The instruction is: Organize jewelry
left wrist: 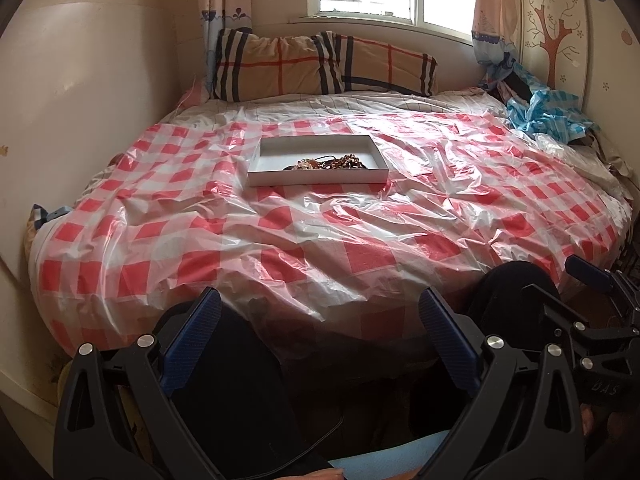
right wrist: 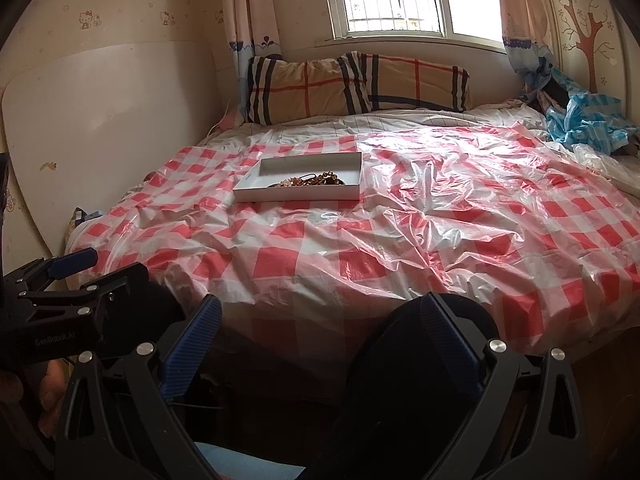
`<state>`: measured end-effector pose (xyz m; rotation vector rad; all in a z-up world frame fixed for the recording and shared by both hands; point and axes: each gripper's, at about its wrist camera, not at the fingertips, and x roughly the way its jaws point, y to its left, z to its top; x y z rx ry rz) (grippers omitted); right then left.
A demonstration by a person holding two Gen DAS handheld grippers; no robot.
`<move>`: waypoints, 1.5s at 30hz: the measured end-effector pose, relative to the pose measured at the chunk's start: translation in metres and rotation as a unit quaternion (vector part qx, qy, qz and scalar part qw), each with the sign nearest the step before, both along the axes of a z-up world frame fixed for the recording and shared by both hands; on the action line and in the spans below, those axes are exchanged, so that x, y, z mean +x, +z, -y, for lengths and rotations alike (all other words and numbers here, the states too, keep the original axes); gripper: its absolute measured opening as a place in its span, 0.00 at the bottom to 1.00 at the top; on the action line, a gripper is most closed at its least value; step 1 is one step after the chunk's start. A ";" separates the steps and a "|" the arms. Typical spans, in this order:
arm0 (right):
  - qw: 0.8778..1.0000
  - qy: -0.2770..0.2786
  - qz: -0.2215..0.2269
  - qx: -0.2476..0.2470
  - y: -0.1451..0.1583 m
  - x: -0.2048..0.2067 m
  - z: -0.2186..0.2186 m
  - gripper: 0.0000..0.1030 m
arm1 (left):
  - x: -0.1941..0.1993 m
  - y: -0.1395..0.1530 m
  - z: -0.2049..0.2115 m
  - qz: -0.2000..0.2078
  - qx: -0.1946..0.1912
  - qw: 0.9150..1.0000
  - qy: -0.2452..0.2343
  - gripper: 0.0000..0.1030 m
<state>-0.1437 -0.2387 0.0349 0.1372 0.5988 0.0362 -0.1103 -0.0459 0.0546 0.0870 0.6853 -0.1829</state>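
— So, left wrist view first?
— Left gripper (left wrist: 320, 344) has its fingers spread wide, holding nothing, low at the bed's near edge. The white tray (left wrist: 256, 162) sits mid-bed, well apart, with the jewelry (left wrist: 326, 163) heaped at its front wall.
— And the right wrist view?
— Right gripper (right wrist: 320, 344) is likewise spread and empty. My worry: the plastic sheet (right wrist: 400, 248) is crinkly, so the tray may slide, and tangled strands may lift together.
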 end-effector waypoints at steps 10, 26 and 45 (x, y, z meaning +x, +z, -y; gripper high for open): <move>1.000 0.000 -0.006 0.000 -0.001 -0.001 -0.002 0.93 | -0.001 -0.002 0.001 -0.002 0.003 1.000 0.000 0.92; 1.000 0.000 -0.007 0.000 -0.002 -0.001 -0.003 0.93 | -0.002 -0.003 -0.001 -0.002 0.002 1.000 0.000 0.93; 1.000 0.001 -0.007 -0.001 -0.003 -0.001 -0.004 0.93 | -0.006 -0.006 0.000 -0.004 0.005 1.000 0.003 0.93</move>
